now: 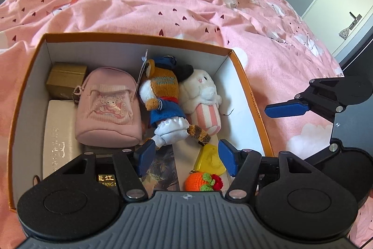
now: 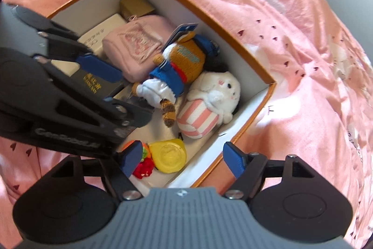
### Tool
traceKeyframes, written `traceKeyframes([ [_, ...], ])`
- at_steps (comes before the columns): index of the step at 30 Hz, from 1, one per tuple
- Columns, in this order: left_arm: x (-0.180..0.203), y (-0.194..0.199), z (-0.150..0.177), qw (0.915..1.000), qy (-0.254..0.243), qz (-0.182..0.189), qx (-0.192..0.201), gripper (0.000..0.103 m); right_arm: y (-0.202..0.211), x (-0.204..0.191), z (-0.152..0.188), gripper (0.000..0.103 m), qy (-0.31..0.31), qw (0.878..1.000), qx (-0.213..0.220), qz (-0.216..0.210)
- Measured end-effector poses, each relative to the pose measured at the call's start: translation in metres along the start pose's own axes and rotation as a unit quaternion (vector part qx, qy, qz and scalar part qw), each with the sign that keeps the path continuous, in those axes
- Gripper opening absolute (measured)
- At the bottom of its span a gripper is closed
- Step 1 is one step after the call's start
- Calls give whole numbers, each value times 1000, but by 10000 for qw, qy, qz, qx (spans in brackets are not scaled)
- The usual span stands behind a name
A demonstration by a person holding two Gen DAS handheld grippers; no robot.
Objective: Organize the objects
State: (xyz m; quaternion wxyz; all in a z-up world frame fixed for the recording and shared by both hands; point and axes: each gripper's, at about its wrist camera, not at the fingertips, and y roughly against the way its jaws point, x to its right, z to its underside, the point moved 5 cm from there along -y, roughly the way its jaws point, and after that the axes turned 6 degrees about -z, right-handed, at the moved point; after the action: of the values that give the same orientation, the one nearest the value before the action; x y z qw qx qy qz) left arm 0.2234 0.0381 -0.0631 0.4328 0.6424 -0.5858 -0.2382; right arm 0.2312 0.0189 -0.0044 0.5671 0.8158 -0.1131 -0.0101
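On the pink bedspread (image 1: pixel 163 4), an orange-rimmed box (image 1: pixel 242 76), already packed. Contents: gold carton (image 1: pixel 66 83), pink mini backpack (image 1: pixel 109 109), sailor plush (image 1: pixel 163 97), white striped plush (image 1: pixel 205 95), yellow case (image 1: pixel 211 159), crocheted orange (image 1: pixel 200 182), white and dark book-like boxes. We hold the left gripper (image 1: pixel 186 159) low over the near end, tongs apart, empty; the right gripper (image 2: pixel 183 159) over the corner, likewise parted, empty. We judge little remains; any further pick wants jaws centred, clear of the wall.
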Motion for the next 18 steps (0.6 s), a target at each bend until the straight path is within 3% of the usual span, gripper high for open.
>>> traceKeyframes([
  [6,2,33,-1,9979,-301,-261,509,72,24,0,8,79,-854,9936,685,261],
  [9,2,58,1,9939,-383,-254,1003,76,45,-5,12,83,-1212,9848,1195,354],
  [12,1,78,4,9880,-407,-234,1472,84,65,-14,19,89,-1519,9716,1740,510],
  [18,-6,105,15,9751,-376,-342,2161,87,91,-31,38,95,-2162,9352,2723,668],
])
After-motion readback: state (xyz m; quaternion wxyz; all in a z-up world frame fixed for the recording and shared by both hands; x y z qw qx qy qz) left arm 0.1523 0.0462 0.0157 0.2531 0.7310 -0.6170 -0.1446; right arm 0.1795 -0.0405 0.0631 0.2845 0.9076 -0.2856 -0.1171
